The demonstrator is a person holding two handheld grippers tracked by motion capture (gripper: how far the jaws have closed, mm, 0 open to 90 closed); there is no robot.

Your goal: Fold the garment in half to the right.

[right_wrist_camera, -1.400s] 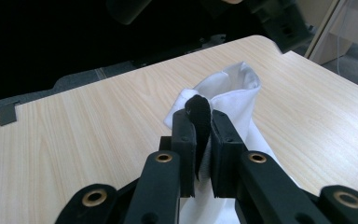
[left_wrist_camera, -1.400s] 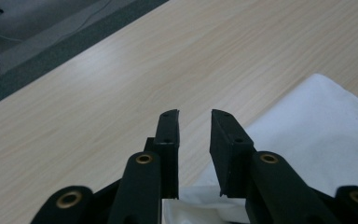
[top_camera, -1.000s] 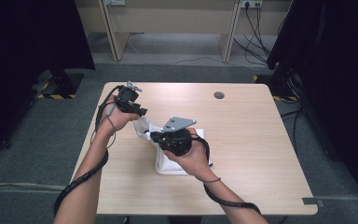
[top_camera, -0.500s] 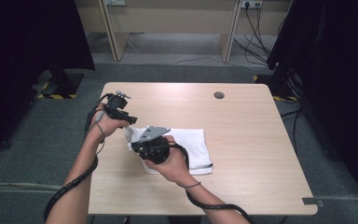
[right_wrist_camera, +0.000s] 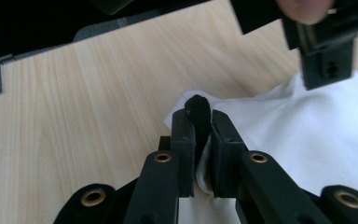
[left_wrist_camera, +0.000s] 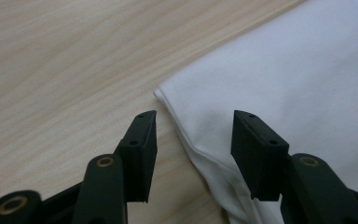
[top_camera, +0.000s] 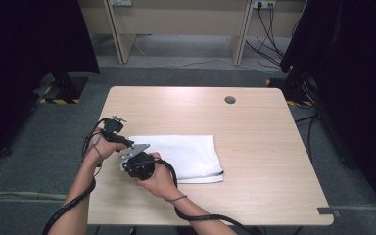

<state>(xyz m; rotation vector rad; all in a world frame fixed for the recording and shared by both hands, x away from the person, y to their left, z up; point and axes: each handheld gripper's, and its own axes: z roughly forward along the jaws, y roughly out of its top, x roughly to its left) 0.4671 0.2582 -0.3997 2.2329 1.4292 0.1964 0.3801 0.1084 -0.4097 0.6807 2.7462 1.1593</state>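
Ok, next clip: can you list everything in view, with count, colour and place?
white cloth: 1, white with a dark edge trim, folded flat on the table's near left part
table: 1, light wood, centre
round cap: 1, grey, in the table's far side
desks: wooden, beyond the table
left gripper: 1, black, jaws just opening, astride the cloth's corner
right gripper: 1, black, shut on the cloth's edge
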